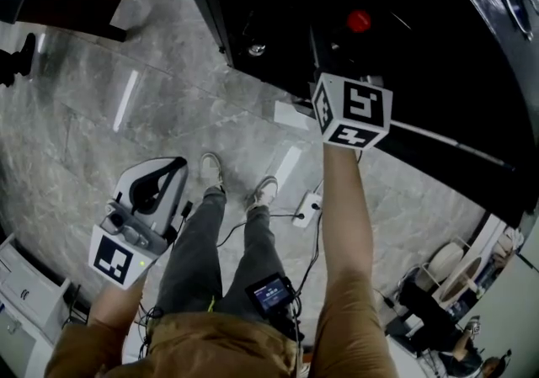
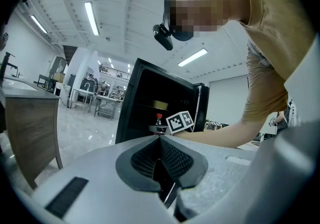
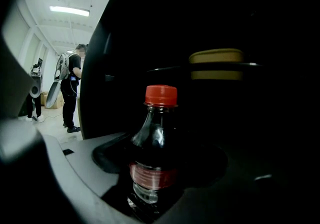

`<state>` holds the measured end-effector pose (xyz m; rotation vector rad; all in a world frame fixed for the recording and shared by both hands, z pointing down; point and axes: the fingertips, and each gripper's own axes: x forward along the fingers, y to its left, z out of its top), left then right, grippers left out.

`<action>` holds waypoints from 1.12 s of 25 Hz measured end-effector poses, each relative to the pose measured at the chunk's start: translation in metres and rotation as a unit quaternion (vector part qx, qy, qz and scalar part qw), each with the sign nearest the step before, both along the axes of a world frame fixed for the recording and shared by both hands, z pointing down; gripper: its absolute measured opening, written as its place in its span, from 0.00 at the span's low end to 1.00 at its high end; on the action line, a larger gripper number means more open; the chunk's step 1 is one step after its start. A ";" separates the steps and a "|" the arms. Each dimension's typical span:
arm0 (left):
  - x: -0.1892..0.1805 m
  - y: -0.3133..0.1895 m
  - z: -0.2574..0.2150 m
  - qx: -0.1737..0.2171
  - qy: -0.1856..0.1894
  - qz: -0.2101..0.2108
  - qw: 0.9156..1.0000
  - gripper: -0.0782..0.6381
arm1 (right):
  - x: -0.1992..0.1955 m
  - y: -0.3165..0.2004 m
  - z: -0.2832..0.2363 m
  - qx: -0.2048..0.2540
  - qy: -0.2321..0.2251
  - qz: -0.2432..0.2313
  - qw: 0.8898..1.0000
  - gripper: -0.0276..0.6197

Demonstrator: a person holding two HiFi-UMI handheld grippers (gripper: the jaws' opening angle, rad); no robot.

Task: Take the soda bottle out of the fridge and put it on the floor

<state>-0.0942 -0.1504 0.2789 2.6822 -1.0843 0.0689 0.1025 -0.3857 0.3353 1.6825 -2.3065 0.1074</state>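
Observation:
The soda bottle (image 3: 152,153) is dark with a red cap (image 3: 161,95) and a red label, and it stands upright inside the black fridge (image 1: 278,23). My right gripper (image 3: 160,168) reaches into the fridge, and its jaws are closed against the bottle's lower body on both sides. In the head view only the red cap (image 1: 359,21) shows, beyond the gripper's marker cube (image 1: 352,111). From the left gripper view the cap (image 2: 159,116) is seen far off. My left gripper (image 1: 160,183) hangs low at the left over the floor, shut and empty.
A yellow-lidded container (image 3: 216,63) sits on the fridge shelf behind the bottle. A white power strip (image 1: 307,208) with cables lies on the marble floor (image 1: 101,115) by the person's feet. A wooden cabinet (image 2: 30,123) stands to the left. People (image 3: 72,88) stand far behind.

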 end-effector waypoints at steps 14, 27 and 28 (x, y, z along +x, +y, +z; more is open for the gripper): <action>0.016 0.006 0.002 0.008 0.007 0.022 1.000 0.11 | -0.023 0.071 -0.010 -0.006 0.024 -0.052 0.998 0.51; 0.018 0.006 0.019 0.012 -0.009 0.027 1.000 0.11 | -0.051 0.119 0.002 -0.004 0.012 -0.091 0.996 0.51; 0.016 0.007 0.021 0.012 -0.013 0.025 1.000 0.11 | -0.052 0.123 0.006 -0.007 0.007 -0.092 0.996 0.51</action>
